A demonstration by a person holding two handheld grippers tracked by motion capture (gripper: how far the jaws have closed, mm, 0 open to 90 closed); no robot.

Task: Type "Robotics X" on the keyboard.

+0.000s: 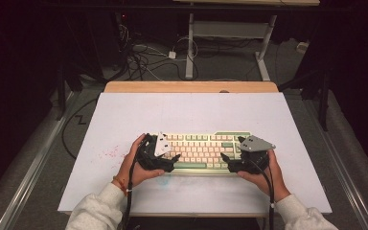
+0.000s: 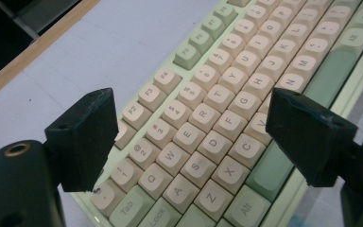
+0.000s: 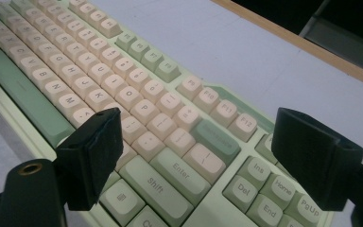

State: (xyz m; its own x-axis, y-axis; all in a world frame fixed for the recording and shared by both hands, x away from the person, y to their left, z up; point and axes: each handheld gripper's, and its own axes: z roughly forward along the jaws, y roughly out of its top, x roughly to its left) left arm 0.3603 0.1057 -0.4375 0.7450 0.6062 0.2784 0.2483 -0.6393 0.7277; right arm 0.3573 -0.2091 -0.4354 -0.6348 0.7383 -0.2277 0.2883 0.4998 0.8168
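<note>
Pale green and cream plastic makes up the keyboard (image 1: 202,151), which is laid flat on the white table top (image 1: 191,112), near its front edge and square to the person — a placement that keeps both ends within easy reach of the hands. One keyboard is counted, and two grippers: the left gripper (image 1: 170,160) is held over the keyboard's left end and the right gripper (image 1: 229,162) over its right end, each tilted inward toward the keys. In the left gripper view the jaws are spread wide above the letter keys, with nothing clamped between them; in the right gripper view the jaws are likewise parted above the Enter and Shift keys, and no key is pinched. Both pairs of jaws are judged to be poised for taking the keyboard by its two ends — one hand per side. Two sleeved forearms are counted.
</note>
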